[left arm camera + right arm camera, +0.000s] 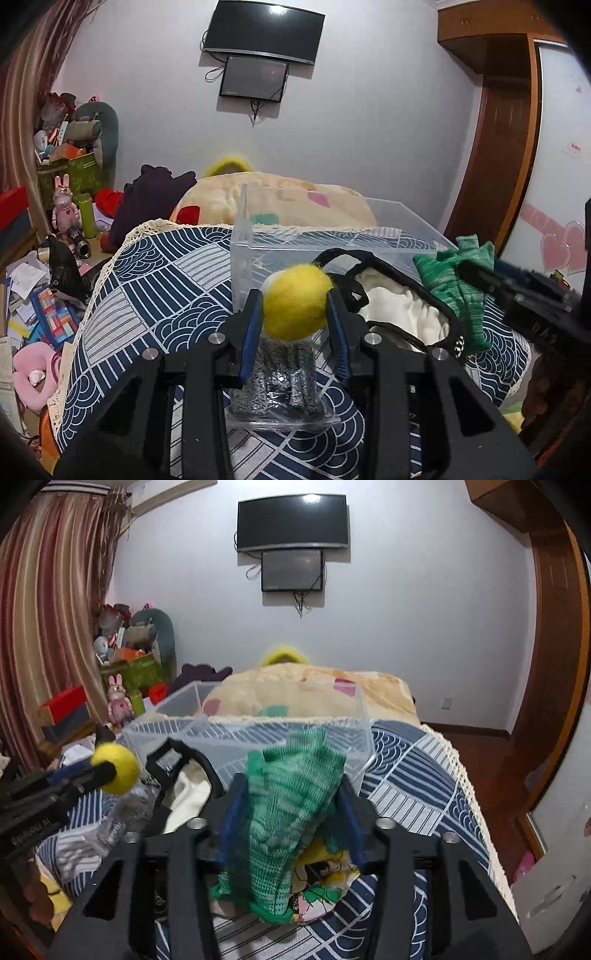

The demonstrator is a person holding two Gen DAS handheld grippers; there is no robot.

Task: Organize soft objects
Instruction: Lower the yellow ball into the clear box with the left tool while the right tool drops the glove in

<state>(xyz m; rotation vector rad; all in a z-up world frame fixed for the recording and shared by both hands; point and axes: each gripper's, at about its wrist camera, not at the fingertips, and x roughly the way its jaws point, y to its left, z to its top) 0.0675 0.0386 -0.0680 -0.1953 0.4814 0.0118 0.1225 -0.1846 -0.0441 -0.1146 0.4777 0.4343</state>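
My left gripper (pixel 295 314) is shut on a yellow felt ball (pixel 296 301), held above the patterned cloth just in front of a clear plastic box (pixel 317 240). The ball also shows in the right wrist view (pixel 118 768). My right gripper (pixel 291 805) is shut on a green knitted glove (pixel 284 812), which hangs down between the fingers near the box (pixel 258 731). The glove also shows in the left wrist view (pixel 458 284). A black-edged white pouch (pixel 399 310) lies open between the two grippers.
A bagged grey sponge (pixel 280 387) lies under the left gripper. A yellow printed cloth (pixel 328 871) lies under the right gripper. A cream pillow (pixel 273 203) sits behind the box. Clutter fills the floor at left (pixel 37 295). A wooden wardrobe (pixel 498 147) stands at right.
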